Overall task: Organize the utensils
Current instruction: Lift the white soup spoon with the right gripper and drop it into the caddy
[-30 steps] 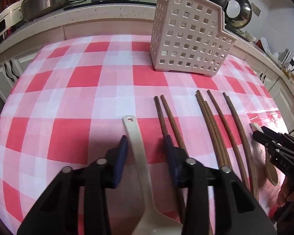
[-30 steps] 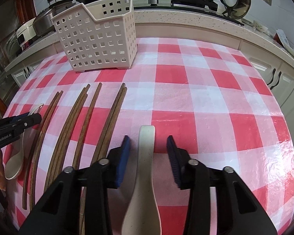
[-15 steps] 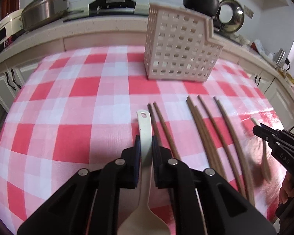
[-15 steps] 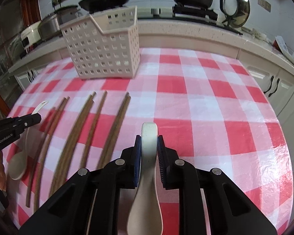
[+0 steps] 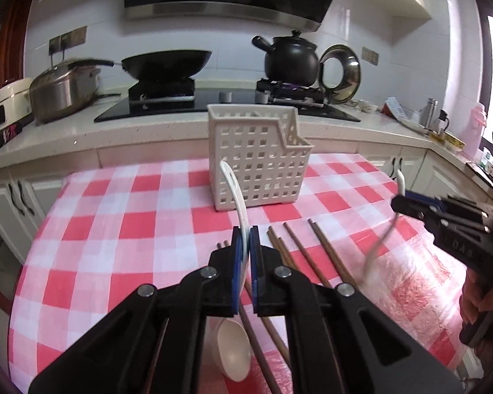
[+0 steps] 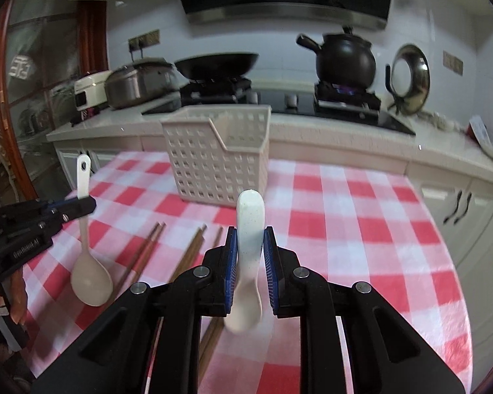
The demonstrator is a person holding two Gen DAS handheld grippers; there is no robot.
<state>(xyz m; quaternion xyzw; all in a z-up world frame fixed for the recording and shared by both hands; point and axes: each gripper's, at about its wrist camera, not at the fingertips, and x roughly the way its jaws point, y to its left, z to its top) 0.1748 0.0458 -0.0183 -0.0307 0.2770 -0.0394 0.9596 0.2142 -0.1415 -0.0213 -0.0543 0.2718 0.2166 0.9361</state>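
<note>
**Both spoons clamped and off the cloth, basket ahead**

So, the left wrist view shows the left gripper [image 5: 245, 246] with jaws nearly together, pinching the thin handle of a long white spoon [image 5: 238, 203] edge-on; its bowl hangs below the fingers, clear of the checked tablecloth [image 5: 115, 229]. This view alone shows the chopsticks [image 5: 299, 249] running under and to the right of the gripper, with the near ends passing beneath the fingers. At the right edge the right gripper [image 5: 401, 203] appears side-on, its spoon blurred and only partly readable.

The right wrist view gives the rest. The right gripper [image 6: 249, 256] has jaws a little apart, blue pads [image 6: 231, 256] pressing either side of a short, thick white soup spoon [image 6: 249, 229], handle tip up, bowl dipping below the fingers and blurred. Only here is the long spoon's whole shape clear: hole in the handle tip, rounded bowl low, held by the left gripper [image 6: 88, 205] at the left edge, with a hand [image 6: 14, 295] partly visible under it.

The white perforated basket [image 5: 256, 164] stands upright on the cloth beyond both grippers, well apart from them, roughly centred ahead in each view. Counter [image 6: 345, 128] with stove [image 6: 279, 98] lies behind it.
</note>
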